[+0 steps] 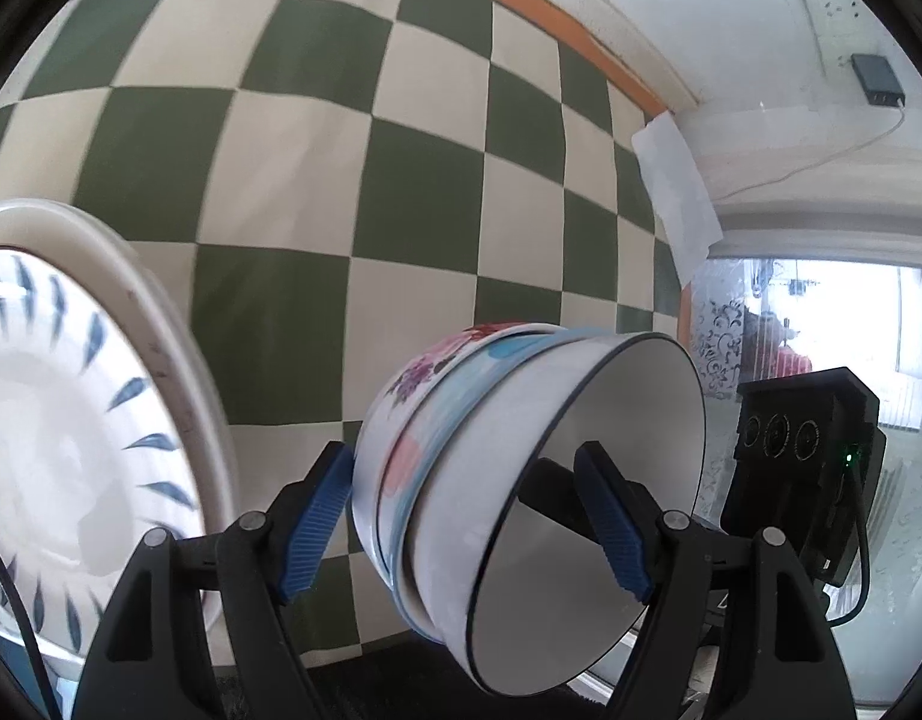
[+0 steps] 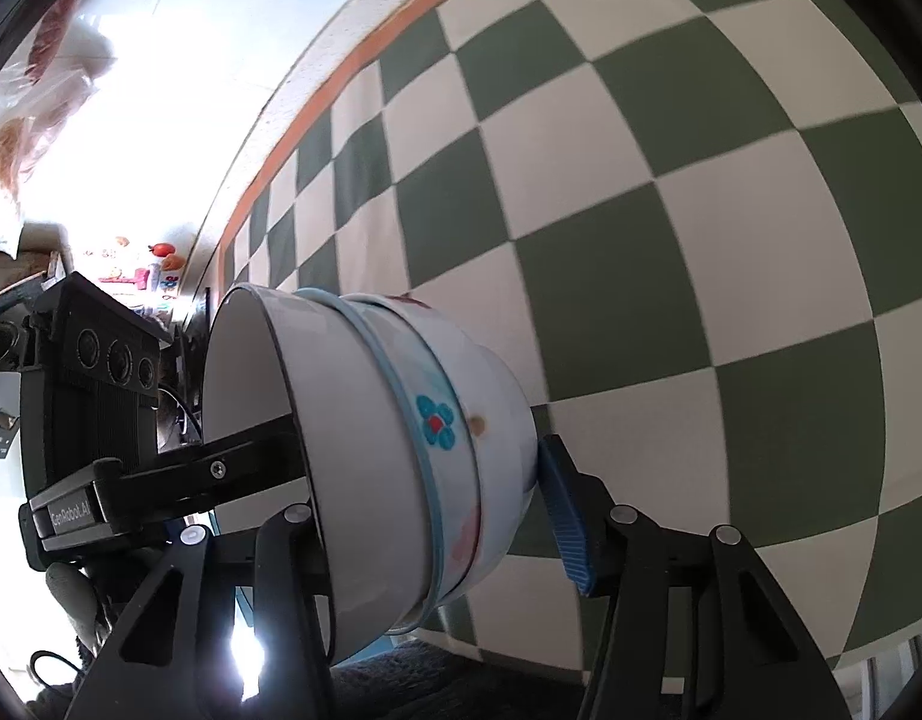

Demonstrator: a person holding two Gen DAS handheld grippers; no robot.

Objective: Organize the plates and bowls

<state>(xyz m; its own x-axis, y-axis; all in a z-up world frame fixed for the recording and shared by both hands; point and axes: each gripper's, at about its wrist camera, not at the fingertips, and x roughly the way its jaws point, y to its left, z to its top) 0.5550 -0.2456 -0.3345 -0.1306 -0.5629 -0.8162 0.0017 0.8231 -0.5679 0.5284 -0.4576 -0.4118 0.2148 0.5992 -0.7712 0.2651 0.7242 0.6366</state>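
Pinching three nested bowls (image 1: 521, 480) between them, left claw (image 1: 467, 534) and right claw (image 2: 437, 516) grip.

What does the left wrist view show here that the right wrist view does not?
Only the left wrist view shows the white plate with blue dashes, leaning at its left edge on another white plate.

Only the right wrist view shows the blue flower print on the middle bowl.

Both show the stack of three nested bowls held on its side over the checkered cloth. The left gripper and right gripper each have one finger inside the bowl and one outside.
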